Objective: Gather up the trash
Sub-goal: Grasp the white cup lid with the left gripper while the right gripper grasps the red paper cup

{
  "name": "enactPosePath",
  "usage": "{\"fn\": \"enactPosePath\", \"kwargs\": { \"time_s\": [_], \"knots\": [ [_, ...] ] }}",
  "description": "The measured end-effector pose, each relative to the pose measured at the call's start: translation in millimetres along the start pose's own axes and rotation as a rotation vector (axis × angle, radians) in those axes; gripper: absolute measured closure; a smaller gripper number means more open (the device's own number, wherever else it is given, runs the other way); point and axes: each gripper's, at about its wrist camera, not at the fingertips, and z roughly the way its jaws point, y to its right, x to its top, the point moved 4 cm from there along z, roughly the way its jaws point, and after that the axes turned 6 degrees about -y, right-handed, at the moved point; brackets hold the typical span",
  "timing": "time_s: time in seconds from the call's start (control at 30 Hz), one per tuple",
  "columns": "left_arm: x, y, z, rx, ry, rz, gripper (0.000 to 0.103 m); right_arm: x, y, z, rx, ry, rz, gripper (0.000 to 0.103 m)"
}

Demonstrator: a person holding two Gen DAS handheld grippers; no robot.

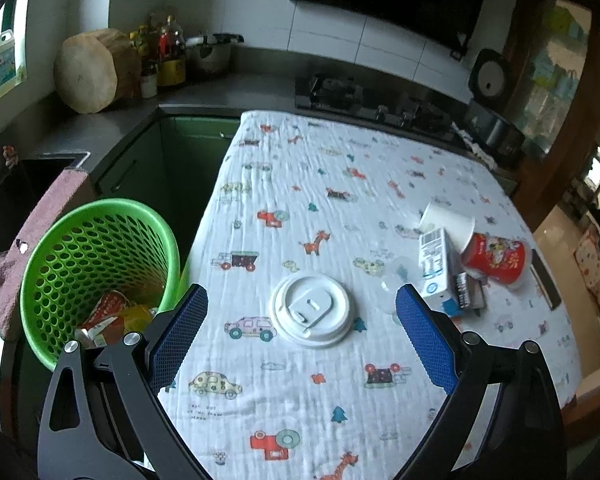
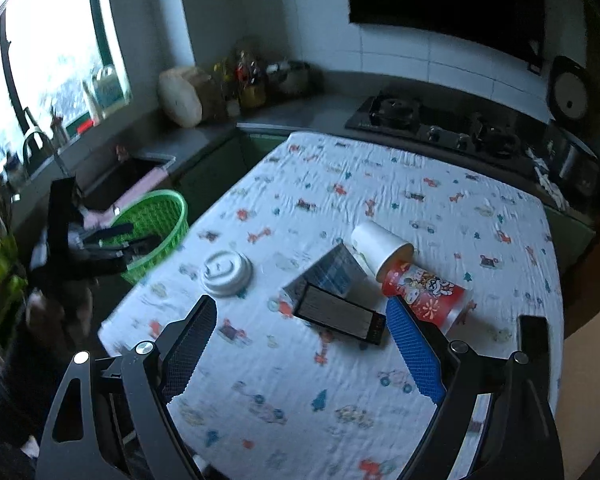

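Trash lies in two places: a few crumpled wrappers [image 1: 112,320] sit at the bottom of the green perforated basket [image 1: 52,264], which stands off the table's left edge, and the remaining pieces rest on the cartoon-print tablecloth [image 1: 340,168]. A white plastic cup lid [image 1: 311,309] lies flat near the table's left edge, apart from the rest. Toward the right edge, a cluster is piled together: a white paper cup [image 1: 448,222] tipped on its side, a red printed cup [image 1: 496,258] also on its side with its mouth against the white one, a small milk carton [image 1: 434,268] lying beside them, and a dark flat box [image 2: 340,314] touching the carton. The left gripper [image 1: 302,308] hovers above the lid with its blue-padded fingers [image 1: 180,328] spread wide, holding nothing. The right gripper [image 2: 300,320] hangs over the cluster, its fingers [image 2: 414,350] equally wide apart and empty, the dark box lying between them in its view.
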Motion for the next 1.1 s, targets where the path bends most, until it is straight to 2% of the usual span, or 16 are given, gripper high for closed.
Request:
{"fn": "enactPosePath", "kwargs": {
  "time_s": [0.17,0.33,0.57,0.83,1.1],
  "knots": [
    [-3,-2,26,0.001,-0.056,-0.008,0.01,-10,14,36,-0.019,-0.055,-0.073,0.019],
    [-4,-2,45,0.014,-0.091,-0.009,0.01,-18,38,61,-0.04,-0.099,-0.077,0.019],
    [-4,-1,64,0.025,-0.129,-0.013,0.01,-14,79,86,-0.136,-0.168,-0.109,0.019],
    [-5,-3,85,0.043,-0.172,-0.019,0.01,-5,109,134,-0.242,-0.307,-0.257,0.019],
    [-6,-1,104,0.024,-0.201,-0.013,0.01,-6,127,183,-0.325,-0.443,-0.409,0.019]
  ]
}}
